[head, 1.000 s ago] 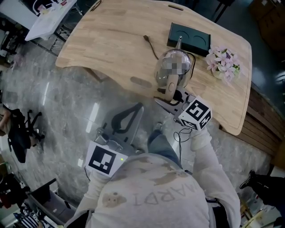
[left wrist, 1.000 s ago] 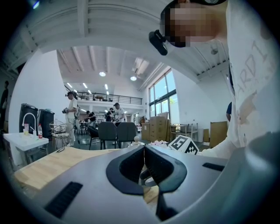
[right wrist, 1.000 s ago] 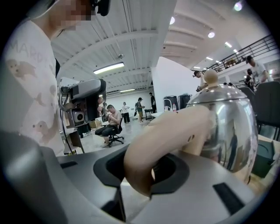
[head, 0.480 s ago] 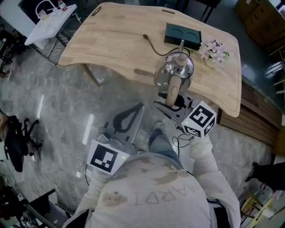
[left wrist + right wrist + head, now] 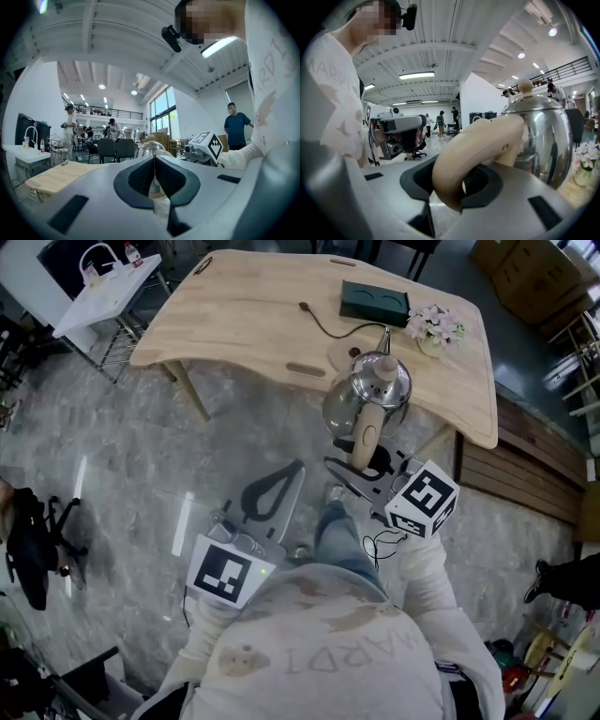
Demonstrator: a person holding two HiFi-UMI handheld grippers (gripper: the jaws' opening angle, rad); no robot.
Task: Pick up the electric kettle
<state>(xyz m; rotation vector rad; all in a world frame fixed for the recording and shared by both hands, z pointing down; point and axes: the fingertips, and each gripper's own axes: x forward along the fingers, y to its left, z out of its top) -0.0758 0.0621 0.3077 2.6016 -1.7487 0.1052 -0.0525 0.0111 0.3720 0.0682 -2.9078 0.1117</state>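
Head view: kettle (image 5: 367, 388) at table (image 5: 244, 315) edge

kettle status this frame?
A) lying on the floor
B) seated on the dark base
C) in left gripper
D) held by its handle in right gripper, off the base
D: the right gripper is clamped on the beige handle of the kettle, the dark base sits bare on the table, and the left gripper is shut, empty.

Wooden table (image 5: 253, 306) on grey marble floor (image 5: 112, 484)
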